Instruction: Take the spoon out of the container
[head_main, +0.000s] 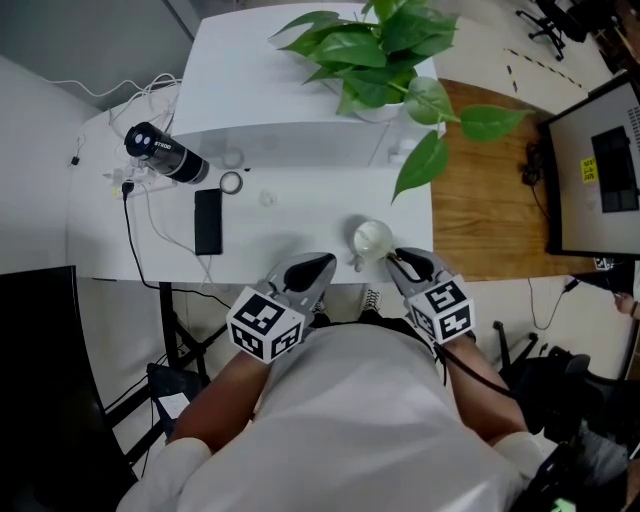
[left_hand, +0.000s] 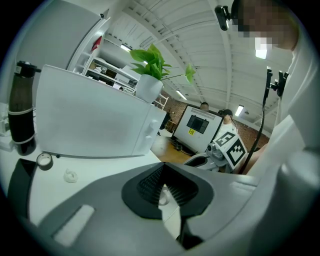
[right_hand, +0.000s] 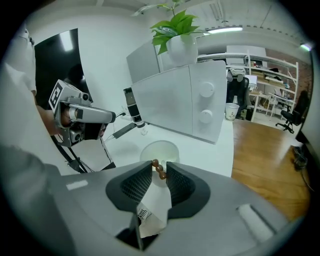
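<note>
Closing jaws of the right hand-held gripper (right_hand: 159, 164), not yet pinching, flanked the brown handle of the spoon (right_hand: 159, 169); we logged it standing in the white container (right_hand: 159, 148).

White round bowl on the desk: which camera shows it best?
Head view: the white round bowl shows whole, from above. The right gripper view shows only its far part; the left gripper view, nothing certain.

a white table (head_main: 290, 225) stands on wooden floor (head_main: 490, 225) beside a monitor (head_main: 600, 170).
</note>
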